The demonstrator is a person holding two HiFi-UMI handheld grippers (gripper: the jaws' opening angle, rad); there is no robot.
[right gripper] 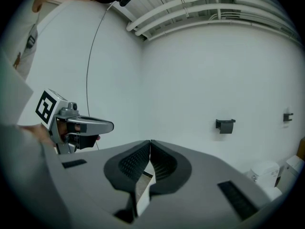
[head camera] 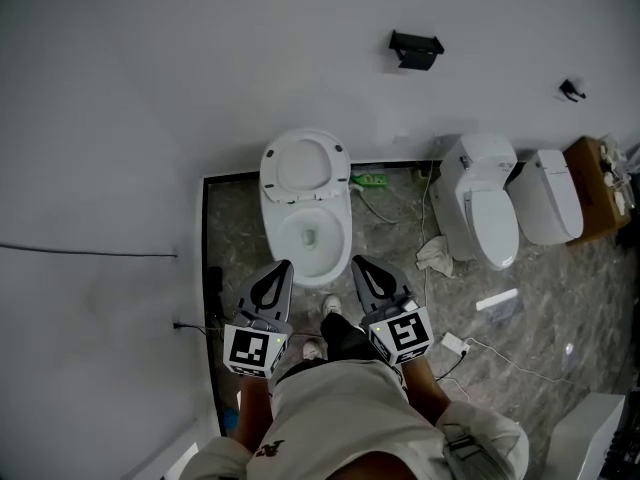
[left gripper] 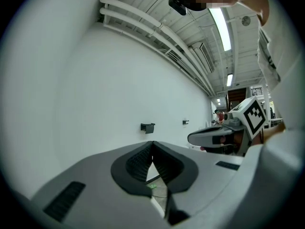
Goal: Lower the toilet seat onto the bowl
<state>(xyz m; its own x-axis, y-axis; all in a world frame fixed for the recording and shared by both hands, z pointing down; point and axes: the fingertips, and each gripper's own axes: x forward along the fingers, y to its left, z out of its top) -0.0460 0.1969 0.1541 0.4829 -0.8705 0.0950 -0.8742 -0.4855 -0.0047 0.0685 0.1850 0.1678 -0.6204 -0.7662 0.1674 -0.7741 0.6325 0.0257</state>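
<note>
toilet seat up at 12 o'clock | we judge it stiff, slick: push top rim | left gripper, right gripper: jaws together, empty

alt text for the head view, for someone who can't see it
Seen from above, a person holds the left gripper and right gripper, both shut and empty, pointed at a white toilet whose seat stands raised against the wall. Two more toilets and a cardboard box sit on the floor to the right.
</note>
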